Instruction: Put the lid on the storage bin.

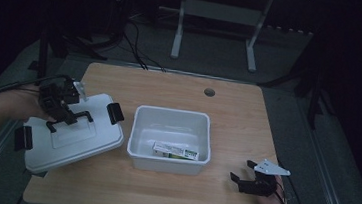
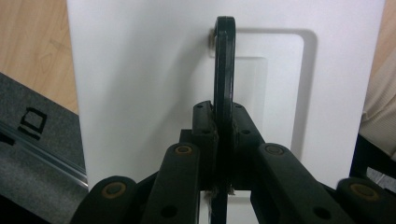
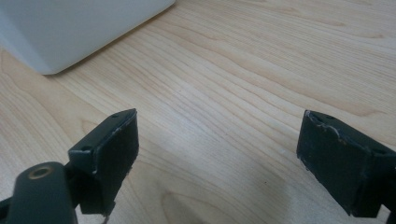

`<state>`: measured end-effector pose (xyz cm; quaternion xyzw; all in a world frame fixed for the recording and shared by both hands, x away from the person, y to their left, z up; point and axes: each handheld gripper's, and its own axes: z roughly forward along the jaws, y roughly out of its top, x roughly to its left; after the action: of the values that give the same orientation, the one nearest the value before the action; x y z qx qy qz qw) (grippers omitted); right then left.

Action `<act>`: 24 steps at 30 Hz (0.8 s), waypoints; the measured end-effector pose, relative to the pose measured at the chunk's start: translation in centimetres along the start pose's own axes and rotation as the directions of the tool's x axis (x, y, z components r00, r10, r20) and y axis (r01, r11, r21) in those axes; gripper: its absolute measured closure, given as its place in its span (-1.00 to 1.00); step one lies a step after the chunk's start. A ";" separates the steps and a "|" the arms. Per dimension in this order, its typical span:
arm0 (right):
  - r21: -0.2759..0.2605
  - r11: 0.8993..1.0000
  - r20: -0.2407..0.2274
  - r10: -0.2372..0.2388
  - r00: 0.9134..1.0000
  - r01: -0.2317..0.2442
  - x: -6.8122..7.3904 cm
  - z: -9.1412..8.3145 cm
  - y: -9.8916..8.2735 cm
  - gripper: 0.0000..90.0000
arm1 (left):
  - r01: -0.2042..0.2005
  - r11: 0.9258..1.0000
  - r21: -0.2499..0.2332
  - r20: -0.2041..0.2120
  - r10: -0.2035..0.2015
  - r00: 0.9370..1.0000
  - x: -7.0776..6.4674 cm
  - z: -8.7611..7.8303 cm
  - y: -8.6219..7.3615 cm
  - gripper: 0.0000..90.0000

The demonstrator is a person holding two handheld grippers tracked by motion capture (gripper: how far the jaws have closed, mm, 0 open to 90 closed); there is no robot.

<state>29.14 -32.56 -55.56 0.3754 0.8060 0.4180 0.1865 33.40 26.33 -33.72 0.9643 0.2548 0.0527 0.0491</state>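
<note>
Left hand-held gripper [image 1: 65,113] clamps the black handle [image 2: 224,70] of a stiff, probably light lid [image 1: 73,134] beside the bin [image 1: 172,116]; right hand-held gripper [image 1: 245,174] gapes empty.

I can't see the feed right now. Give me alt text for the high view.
The left gripper is shut on the black handle of a white lid, holding it tilted at the left of a wooden table. A white bin at the centre holds a small box. The right gripper rests open at the near right.
</note>
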 end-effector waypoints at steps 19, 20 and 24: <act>0.002 1.000 0.001 0.004 1.000 -0.004 0.0 0.0 0.0 -0.72 | -0.152 0.987 -0.052 0.021 0.154 0.988 -1.8 -0.2 7.3 0.86; 0.002 1.000 0.001 0.004 1.000 -0.004 0.0 0.0 0.0 -0.72 | -0.160 0.986 -0.054 0.021 0.162 0.987 -1.9 -0.2 7.6 0.86; 0.001 1.000 0.000 0.002 1.000 -0.002 0.0 0.0 0.0 -0.71 | -0.183 0.981 -0.066 0.026 0.185 0.982 -2.2 -0.2 8.9 0.86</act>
<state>29.11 -32.60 -55.56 0.3765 0.8057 0.4179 0.1859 35.78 17.51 -32.65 0.9824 0.1620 0.0497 0.0786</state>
